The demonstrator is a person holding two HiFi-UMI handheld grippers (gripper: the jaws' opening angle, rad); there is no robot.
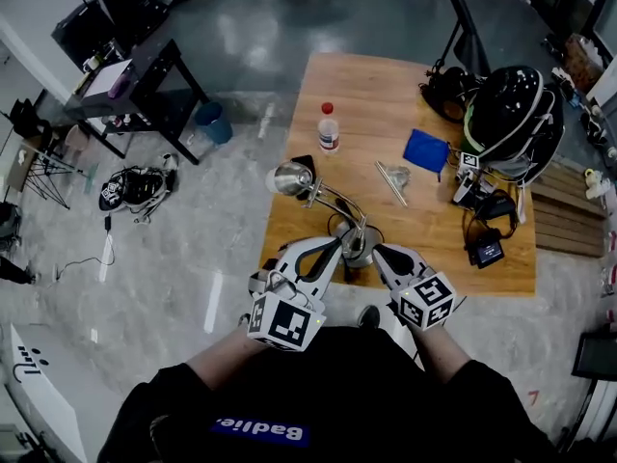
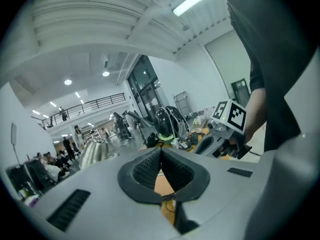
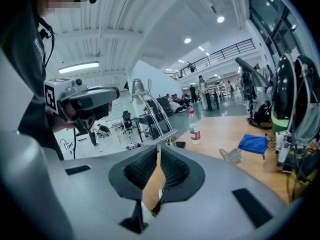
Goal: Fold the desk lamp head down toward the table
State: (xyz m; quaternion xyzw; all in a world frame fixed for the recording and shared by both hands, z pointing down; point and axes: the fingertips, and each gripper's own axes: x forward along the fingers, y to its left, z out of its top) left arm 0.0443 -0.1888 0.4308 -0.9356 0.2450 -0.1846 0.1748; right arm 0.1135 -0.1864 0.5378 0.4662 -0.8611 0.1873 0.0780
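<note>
The desk lamp stands near the front edge of the wooden table (image 1: pixel 357 95). Its shiny metal head (image 1: pixel 291 177) is raised at the left, and a thin double arm (image 1: pixel 333 201) slopes down to the round base (image 1: pixel 358 245). My left gripper (image 1: pixel 337 245) is shut and empty, just left of the base. My right gripper (image 1: pixel 378 252) is shut and empty too, just right of the base. In the left gripper view the lamp head (image 2: pixel 93 153) shows beyond the shut jaws. The right gripper view has the lamp head (image 3: pixel 137 87) high above its arm (image 3: pixel 156 117).
On the table stand a water bottle (image 1: pixel 329 126), a blue cloth (image 1: pixel 425 149), a clear plastic piece (image 1: pixel 393 178), a black helmet (image 1: pixel 506 114) with cables and a small screen device (image 1: pixel 485 250). Left of the table, on the floor, is a black stand (image 1: pixel 145 85).
</note>
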